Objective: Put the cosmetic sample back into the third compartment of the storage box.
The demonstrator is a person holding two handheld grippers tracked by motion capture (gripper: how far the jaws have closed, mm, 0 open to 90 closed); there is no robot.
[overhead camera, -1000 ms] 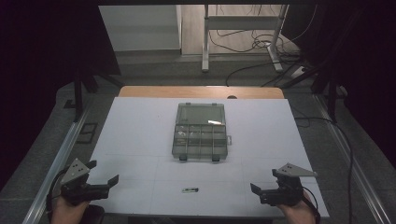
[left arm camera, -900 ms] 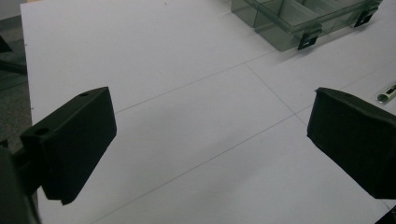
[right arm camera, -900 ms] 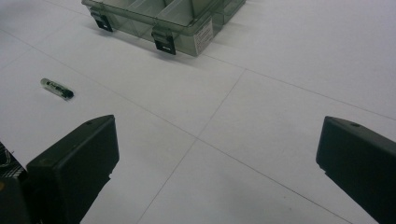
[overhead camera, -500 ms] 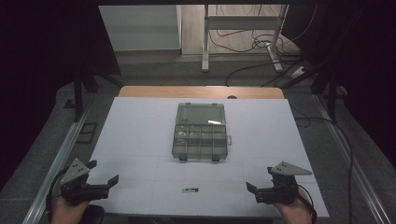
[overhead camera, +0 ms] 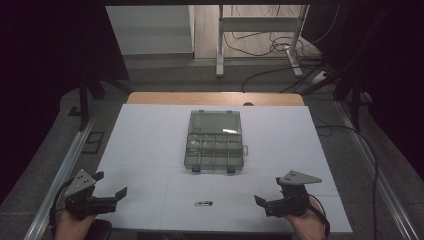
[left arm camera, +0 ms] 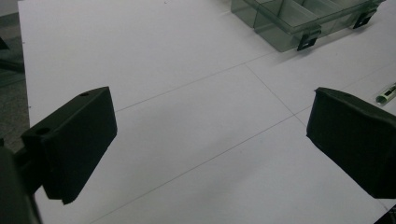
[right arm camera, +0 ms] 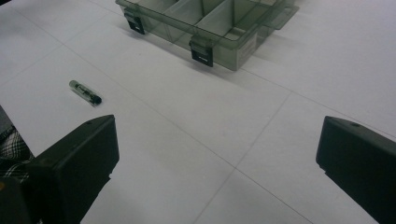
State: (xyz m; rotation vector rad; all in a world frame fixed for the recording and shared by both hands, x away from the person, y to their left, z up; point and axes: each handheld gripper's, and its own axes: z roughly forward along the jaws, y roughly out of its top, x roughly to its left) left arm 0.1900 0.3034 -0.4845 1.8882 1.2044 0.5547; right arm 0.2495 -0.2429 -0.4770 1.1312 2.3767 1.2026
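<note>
We hold each hand-held gripper, left (overhead camera: 111, 191) and right (overhead camera: 263, 204), wide apart and empty; between them lies what looks like a small tube (overhead camera: 203, 203).

Black tongs in each hand: left tongs (overhead camera: 111, 189), right tongs (overhead camera: 261, 203), each topped by a grey three-cornered plate, with blocky matte pads (left arm camera: 74, 140) showing small round holes.

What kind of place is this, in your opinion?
Probably a lab or workshop recording station: a white table marked with thin grid lines, loose cables on the floor behind it, and a clear compartment box.
</note>
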